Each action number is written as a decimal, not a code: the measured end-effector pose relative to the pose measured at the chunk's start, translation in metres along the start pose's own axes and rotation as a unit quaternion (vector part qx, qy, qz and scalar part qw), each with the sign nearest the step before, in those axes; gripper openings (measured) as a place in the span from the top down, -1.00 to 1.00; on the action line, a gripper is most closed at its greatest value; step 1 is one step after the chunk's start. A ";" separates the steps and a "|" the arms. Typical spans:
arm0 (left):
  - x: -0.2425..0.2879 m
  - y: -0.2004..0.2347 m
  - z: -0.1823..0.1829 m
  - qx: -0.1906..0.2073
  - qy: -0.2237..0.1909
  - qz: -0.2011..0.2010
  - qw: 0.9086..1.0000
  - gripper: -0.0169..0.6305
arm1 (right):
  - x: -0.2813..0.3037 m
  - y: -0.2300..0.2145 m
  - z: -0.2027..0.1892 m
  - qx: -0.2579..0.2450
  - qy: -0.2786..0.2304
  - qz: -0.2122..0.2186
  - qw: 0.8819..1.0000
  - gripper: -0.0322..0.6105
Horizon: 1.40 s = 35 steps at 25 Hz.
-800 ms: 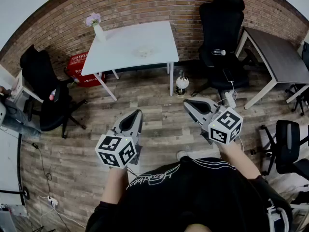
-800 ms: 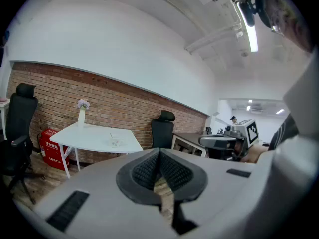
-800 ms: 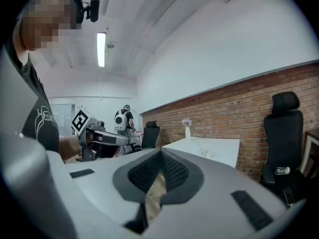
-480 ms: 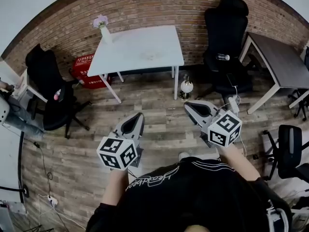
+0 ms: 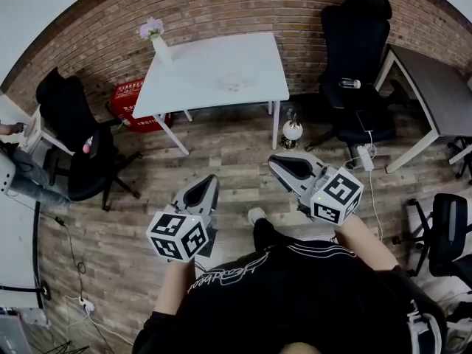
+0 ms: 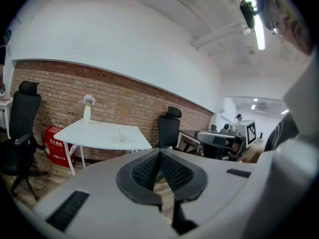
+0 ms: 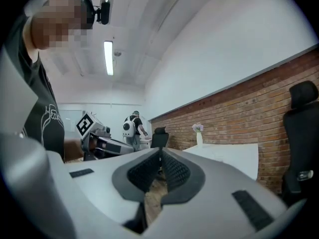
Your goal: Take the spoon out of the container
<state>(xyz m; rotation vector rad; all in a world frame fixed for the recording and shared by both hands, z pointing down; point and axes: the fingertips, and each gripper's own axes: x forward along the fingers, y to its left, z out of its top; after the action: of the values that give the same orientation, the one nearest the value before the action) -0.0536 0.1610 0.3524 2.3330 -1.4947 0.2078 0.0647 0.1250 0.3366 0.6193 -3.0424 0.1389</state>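
A white table (image 5: 214, 72) stands by the brick wall, well ahead of both grippers. On it sits a small clear container (image 5: 232, 82), also seen in the left gripper view as a small clear container (image 6: 122, 139). It is too small to make out a spoon in it. My left gripper (image 5: 209, 178) is held over the wooden floor, shut and empty. My right gripper (image 5: 275, 161) is beside it, a little further forward, also shut with nothing between its pads. In their own views, the left gripper (image 6: 159, 151) and the right gripper (image 7: 160, 151) each show pads pressed together.
A white vase with flowers (image 5: 155, 39) stands at the table's far left corner. Black office chairs (image 5: 74, 146) (image 5: 354, 57) flank the table, and a red box (image 5: 136, 102) lies under it. A dark desk (image 5: 435, 94) is at the right. Cables (image 5: 369, 161) lie on the floor.
The view has moved forward toward the table, which looks nearer. A foot now shows between the grippers. The right gripper has shifted left and slightly forward.
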 end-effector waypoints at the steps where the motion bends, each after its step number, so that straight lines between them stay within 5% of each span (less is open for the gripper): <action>1: 0.010 0.010 0.002 0.000 0.003 0.000 1.000 0.93 | 0.009 -0.011 -0.001 0.002 0.000 0.002 1.000 0.90; 6: 0.068 0.072 0.012 -0.023 0.005 0.012 1.000 0.93 | 0.058 -0.082 -0.009 0.061 -0.012 0.029 0.998 0.91; 15: 0.188 0.173 0.058 -0.038 0.025 0.002 0.999 0.93 | 0.170 -0.206 -0.011 0.027 0.011 0.017 0.999 0.90; 22: 0.216 0.214 0.083 -0.038 0.015 0.000 0.999 0.93 | 0.225 -0.238 -0.003 0.010 0.016 0.031 0.999 0.90; 25: 0.222 0.231 0.087 -0.042 0.015 -0.004 0.999 0.93 | 0.242 -0.247 -0.012 0.013 0.029 0.036 0.999 0.61; 35: 0.264 0.288 0.104 -0.068 0.032 -0.042 0.996 0.93 | 0.302 -0.300 -0.049 -0.008 0.097 -0.003 0.995 0.45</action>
<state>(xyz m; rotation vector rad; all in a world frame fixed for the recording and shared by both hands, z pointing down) -0.2069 -0.2094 0.4023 2.2536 -1.3340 0.1524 -0.0950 -0.2623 0.4250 0.5773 -2.8526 0.1651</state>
